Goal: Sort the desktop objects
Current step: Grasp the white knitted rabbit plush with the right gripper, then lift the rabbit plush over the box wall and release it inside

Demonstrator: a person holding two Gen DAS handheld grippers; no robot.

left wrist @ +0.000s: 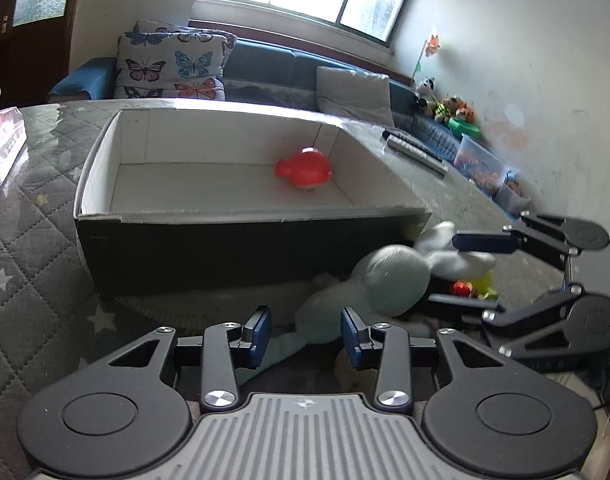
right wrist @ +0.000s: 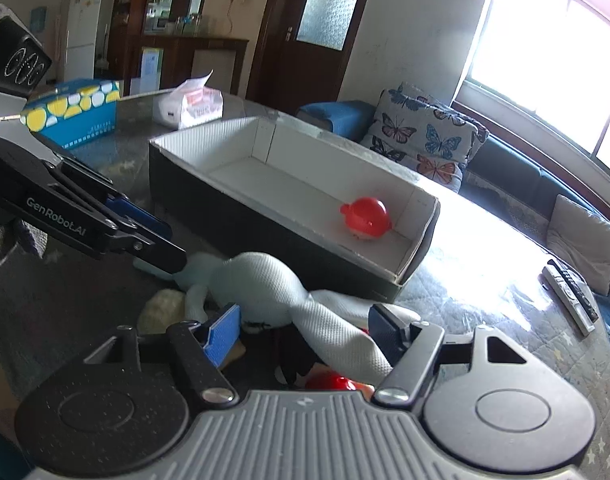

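A pale green plush rabbit (left wrist: pixel 369 288) lies on the table against the front wall of a dark cardboard box (left wrist: pixel 209 248). My left gripper (left wrist: pixel 306 338) is open, its pads on either side of the rabbit's body and leg. My right gripper (right wrist: pixel 305 330) is open around the rabbit's long ear (right wrist: pixel 337 332); it shows in the left wrist view (left wrist: pixel 471 270) at the ears. A red round toy (left wrist: pixel 303 169) sits inside the box, also in the right wrist view (right wrist: pixel 365 216). Small red and yellow toys (left wrist: pixel 471 288) lie under the rabbit.
A tissue pack (left wrist: pixel 1 148) lies at the table's left. A blue dotted tissue box (right wrist: pixel 73 116) stands farther off. Two remote controls (right wrist: pixel 571 294) lie right of the box. A sofa with butterfly cushions (left wrist: pixel 173 66) is behind the table.
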